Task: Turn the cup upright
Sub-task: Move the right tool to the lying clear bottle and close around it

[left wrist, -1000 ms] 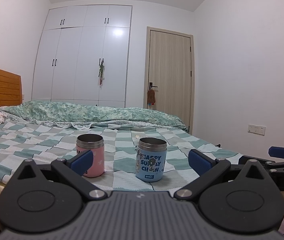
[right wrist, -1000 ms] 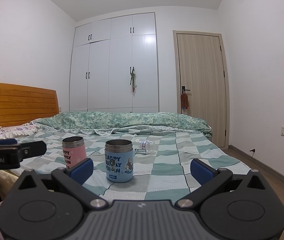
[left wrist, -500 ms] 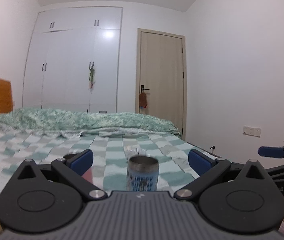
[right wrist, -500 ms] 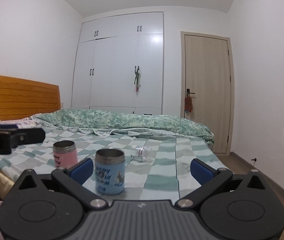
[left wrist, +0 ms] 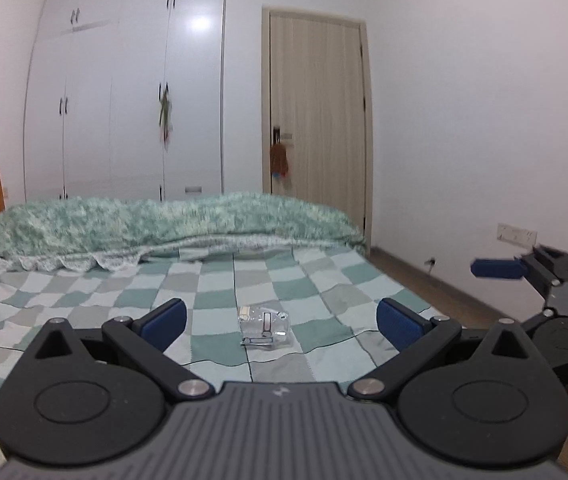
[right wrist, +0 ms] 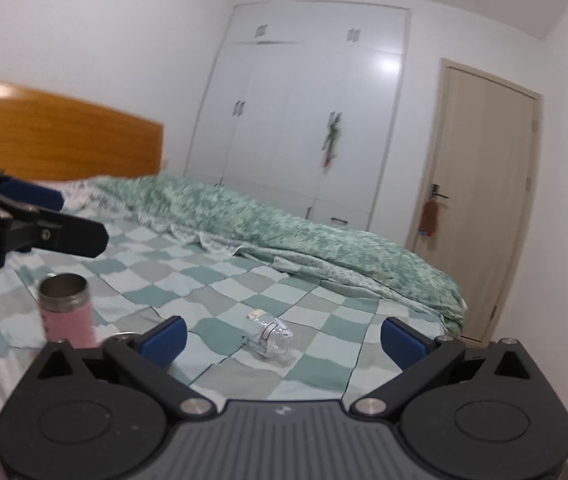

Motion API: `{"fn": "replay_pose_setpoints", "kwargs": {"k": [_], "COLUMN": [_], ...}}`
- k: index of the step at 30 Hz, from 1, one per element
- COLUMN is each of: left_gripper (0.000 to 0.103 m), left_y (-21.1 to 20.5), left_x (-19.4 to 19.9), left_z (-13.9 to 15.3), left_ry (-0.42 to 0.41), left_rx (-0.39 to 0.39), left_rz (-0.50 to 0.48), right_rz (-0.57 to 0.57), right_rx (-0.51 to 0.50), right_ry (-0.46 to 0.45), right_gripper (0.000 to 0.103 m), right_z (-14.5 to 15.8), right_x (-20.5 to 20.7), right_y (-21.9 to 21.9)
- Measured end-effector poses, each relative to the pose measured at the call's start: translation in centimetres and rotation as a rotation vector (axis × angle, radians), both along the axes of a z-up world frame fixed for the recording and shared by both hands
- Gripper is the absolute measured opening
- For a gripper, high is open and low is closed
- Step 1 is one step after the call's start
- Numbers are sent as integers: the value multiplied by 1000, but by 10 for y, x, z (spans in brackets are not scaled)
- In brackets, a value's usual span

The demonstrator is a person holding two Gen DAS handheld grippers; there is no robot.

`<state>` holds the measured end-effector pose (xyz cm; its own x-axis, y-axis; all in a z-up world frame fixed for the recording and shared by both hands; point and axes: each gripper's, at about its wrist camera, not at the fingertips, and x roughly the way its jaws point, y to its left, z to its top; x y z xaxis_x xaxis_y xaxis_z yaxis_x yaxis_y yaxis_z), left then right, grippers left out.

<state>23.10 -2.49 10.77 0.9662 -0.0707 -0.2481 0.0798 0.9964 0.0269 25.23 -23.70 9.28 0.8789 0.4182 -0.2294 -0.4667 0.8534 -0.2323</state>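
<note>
A clear cup (left wrist: 264,325) lies on its side on the checked bedspread (left wrist: 211,280), ahead of both grippers and touching neither. The left gripper (left wrist: 279,320) and right gripper (right wrist: 281,336) each have their jaws wide apart, holding nothing. A pink cup (right wrist: 67,307) stands upright at the near left.

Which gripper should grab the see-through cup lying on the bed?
Probably the left gripper: the clear cup lies straight ahead between its open fingers. The right gripper is open and also frames it, but at a slant.
</note>
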Motion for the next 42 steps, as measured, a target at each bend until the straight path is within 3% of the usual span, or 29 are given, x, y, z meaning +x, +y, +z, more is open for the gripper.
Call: {"fn": "replay_pose_setpoints", "kwargs": {"k": [9,18,21,25,34,35,37,42], "left_gripper": [103,103,103,103,103,103,103,103], "left_y": [2,10,14,23,25,26,28,31], "left_x": [125,232,255,279,297,298,296,276], "left_z": [5,-28,-38,-54,-78,-79,-79,-63], "left_ry": [261,548,582,610,654,657,657,640], "left_rx": [36,27,26,29,68,63,60,43], "left_rz": [23,73,108,155,146,144,143,132], "right_rz": [144,317,350,383,428,422,442,430], "right_rx": [-233,-466,-532,-540,-561,-564,-563,-569], "right_ry": [102,203,231,268,286,293,317,167], "right_gripper": [103,103,103,103,103,97,68,67], "right_z": [3,-37,-53,-75,-120,-125,-132,-117], "right_x": [125,232,262,294,331,334,336,296], "right_y": [35,86,103,115,136,139,140,121]}}
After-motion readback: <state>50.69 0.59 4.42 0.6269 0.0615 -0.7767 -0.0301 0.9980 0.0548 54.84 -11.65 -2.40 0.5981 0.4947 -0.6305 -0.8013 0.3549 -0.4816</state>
